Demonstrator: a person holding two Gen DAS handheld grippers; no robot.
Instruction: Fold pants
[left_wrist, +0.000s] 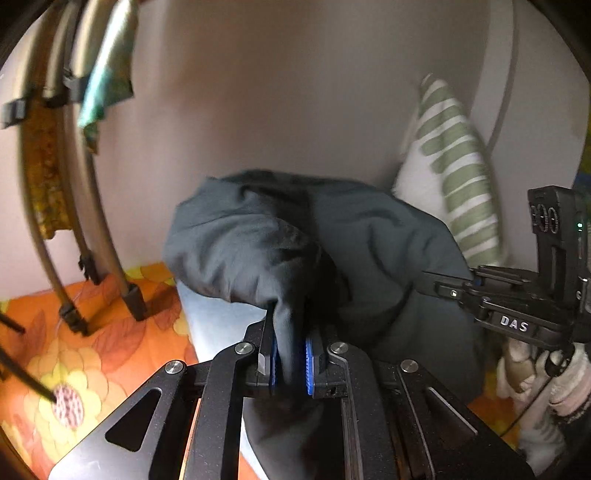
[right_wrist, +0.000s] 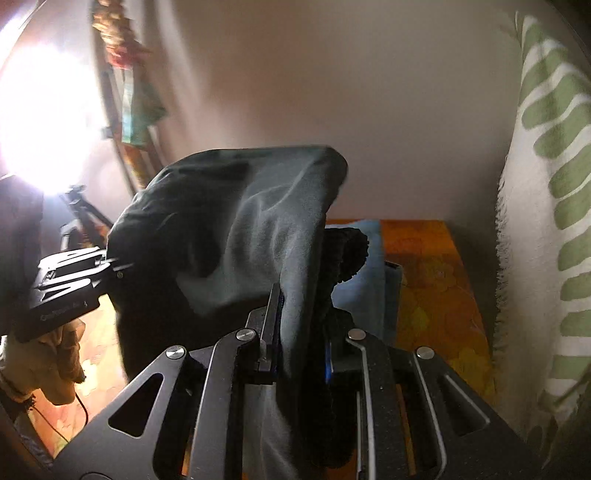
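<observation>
Left wrist view shows your left gripper (left_wrist: 290, 360) clenched on a bunched fold of the dark pants (left_wrist: 280, 236), the cloth pinched between the blue pads (left_wrist: 308, 365); the right wrist view shows the right gripper (right_wrist: 301, 347) clamped the same way on another part of the same garment, with the ribbed waistband (right_wrist: 349, 254) bulging out beside its far finger. The pants hang in the air between your two grippers, lifted off the bed (left_wrist: 110, 350) with its orange flowered cover, over a pale blue cloth (right_wrist: 360, 291) lying on that cover, and a green-striped pillow (left_wrist: 454, 173) leans against the wall at the bed's far side. As I judge it, you are carrying the garment up to spread it before the first fold, and it is bundled, not flat. To do this well, draw the two grippers apart until the cloth between them goes taut, keep both at one height so the edge runs level, then lower the hanging part onto the bed first and lay the held edge down last. Keep clear of the pillow and of the rack legs (left_wrist: 92, 266) near the bed's left edge, and loosen neither grip until the cloth lies down.
</observation>
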